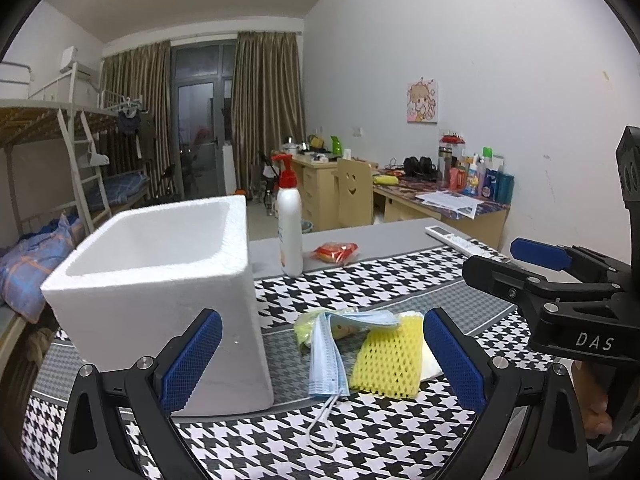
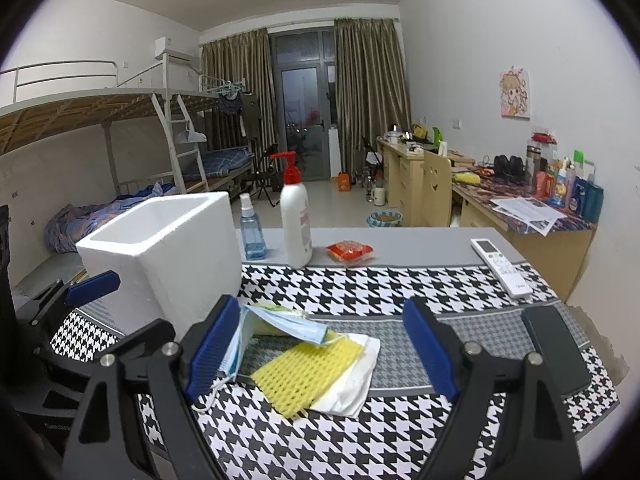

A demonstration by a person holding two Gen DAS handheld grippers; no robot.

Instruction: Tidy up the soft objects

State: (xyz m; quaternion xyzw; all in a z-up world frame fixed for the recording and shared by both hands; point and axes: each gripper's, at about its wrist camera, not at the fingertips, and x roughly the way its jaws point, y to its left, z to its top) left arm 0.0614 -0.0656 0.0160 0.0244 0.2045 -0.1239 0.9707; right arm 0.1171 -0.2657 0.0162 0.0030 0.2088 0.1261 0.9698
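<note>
While both tools are hovering over houndstooth cloth (image 2: pixel 360 292), left gripper (image 1: pixel 320 360) is gaping wide, pinching nothing; right gripper (image 2: pixel 324 350) likewise spread, empty. Blue face mask (image 1: pixel 326 360) and yellow foam net (image 1: pixel 390 360) are lying lower centre of frame, just beside white foam box (image 1: pixel 160 280) at left.

table (image 2: pixel 420 248), houndstooth cloth (image 2: pixel 360 292) | foam box (image 2: pixel 168 248) | mask pile (image 2: pixel 288 328) | lotion bottle (image 2: pixel 296 224) | remote (image 2: pixel 502 266)

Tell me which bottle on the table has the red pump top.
The tall white pump bottle, standing right of the smaller clear blue spray bottle, which has a white sprayer instead.
</note>
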